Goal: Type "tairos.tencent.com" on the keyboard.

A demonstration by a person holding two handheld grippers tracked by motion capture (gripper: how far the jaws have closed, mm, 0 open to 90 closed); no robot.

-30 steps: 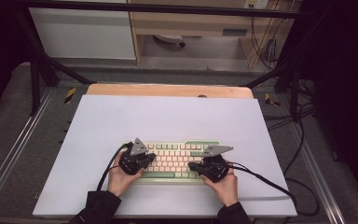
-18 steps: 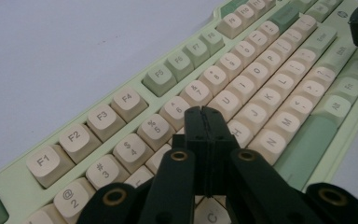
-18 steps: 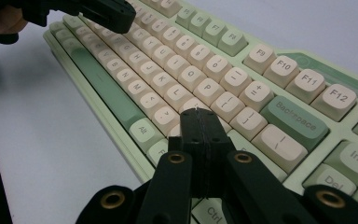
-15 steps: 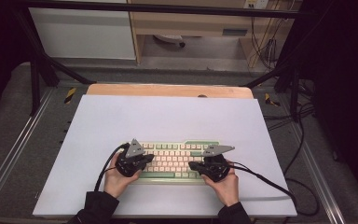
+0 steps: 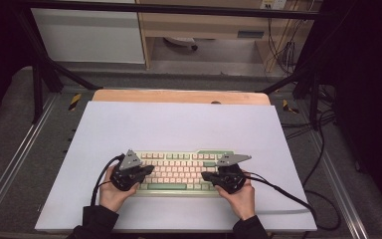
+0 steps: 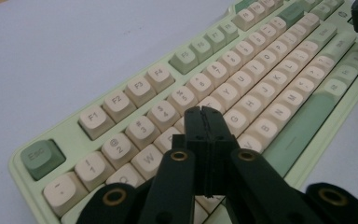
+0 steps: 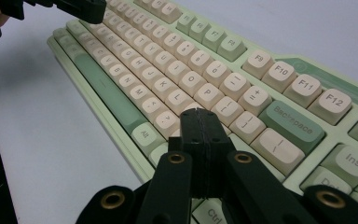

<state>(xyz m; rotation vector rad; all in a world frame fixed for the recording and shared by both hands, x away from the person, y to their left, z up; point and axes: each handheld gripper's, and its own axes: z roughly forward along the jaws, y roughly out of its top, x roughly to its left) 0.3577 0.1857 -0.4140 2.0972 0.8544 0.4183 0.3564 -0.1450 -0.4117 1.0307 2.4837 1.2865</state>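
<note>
A pale green keyboard [image 5: 179, 169] with cream keys lies on the white mat [image 5: 179, 127], near its front edge. My left gripper [image 5: 148, 171] hovers over the keyboard's left end, jaws shut and empty. In the left gripper view its tips [image 6: 203, 112] sit just above the letter rows of the keyboard [image 6: 251, 65]. My right gripper [image 5: 205, 176] is over the right end, also shut with nothing in it. In the right gripper view its tips [image 7: 199, 114] hang above the keys left of Backspace on the keyboard [image 7: 168, 60]. Each hand's gripper points inward toward the other.
The mat covers a wooden table [image 5: 179, 96] inside a dark metal frame. A black cable [image 5: 288, 194] trails from the right gripper off the mat's right side. The other gripper [image 7: 74, 7] shows at the top left of the right gripper view.
My left gripper has drifted slightly to the left over the keyboard. The right gripper and the keyboard have stayed put.
</note>
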